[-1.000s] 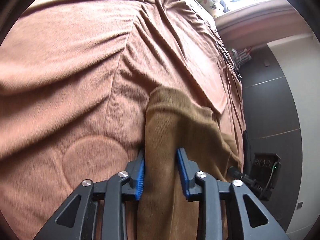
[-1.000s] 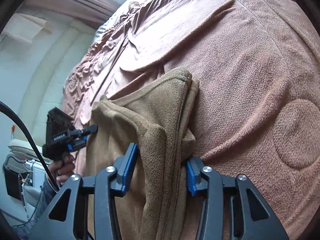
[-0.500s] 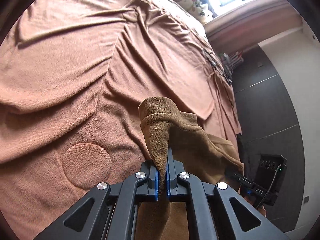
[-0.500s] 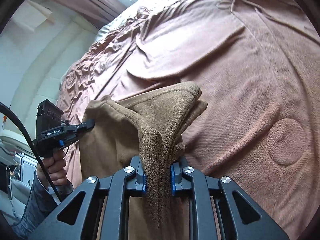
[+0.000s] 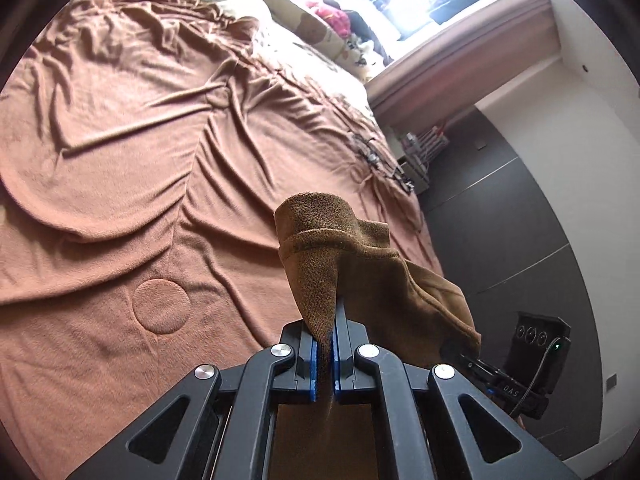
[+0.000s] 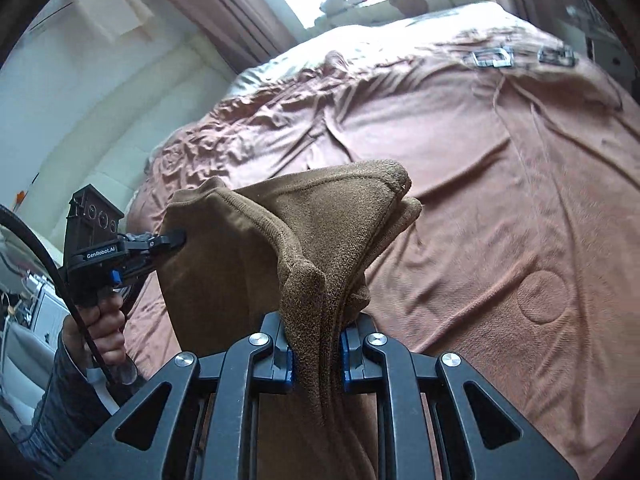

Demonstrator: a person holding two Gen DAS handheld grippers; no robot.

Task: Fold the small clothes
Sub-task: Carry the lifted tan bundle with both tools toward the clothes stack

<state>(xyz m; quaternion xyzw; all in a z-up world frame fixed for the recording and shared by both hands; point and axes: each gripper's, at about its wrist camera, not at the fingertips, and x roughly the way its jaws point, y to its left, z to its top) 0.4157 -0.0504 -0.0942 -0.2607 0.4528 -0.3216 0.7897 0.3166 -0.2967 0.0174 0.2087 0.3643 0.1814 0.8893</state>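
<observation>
Garment: a small brown knitted garment of soft fleecy cloth, lifted clear of the bed and strung between the two grippers; its top edge runs as a hem from one grip to the other, and the rest hangs below out of view.
Where it is: above the near part of a pinkish-brown terry bedspread, not lying on it so far as either view shows.
Step in hand: judged as the lift and spread before a fold, with both corners pinched and the cloth raised.
Doing it well: keep the two held corners level and pull them gently apart so the hem goes straight; let the hanging part settle before lowering; lay the loose end down first, then bring the held edge over it.
Risk: the right grip takes a thick bunch of layers, so the fold may come out uneven unless that side is smoothed.
Left gripper: blue pads nearly together, pinching a thin tip of the cloth; also seen from the side in the right view, carried by a person's hand.
Right gripper: jaws narrow, clamped on a thicker folded wad of the same garment.
Bedspread detail: a round stitched patch lies beside the work area.
</observation>
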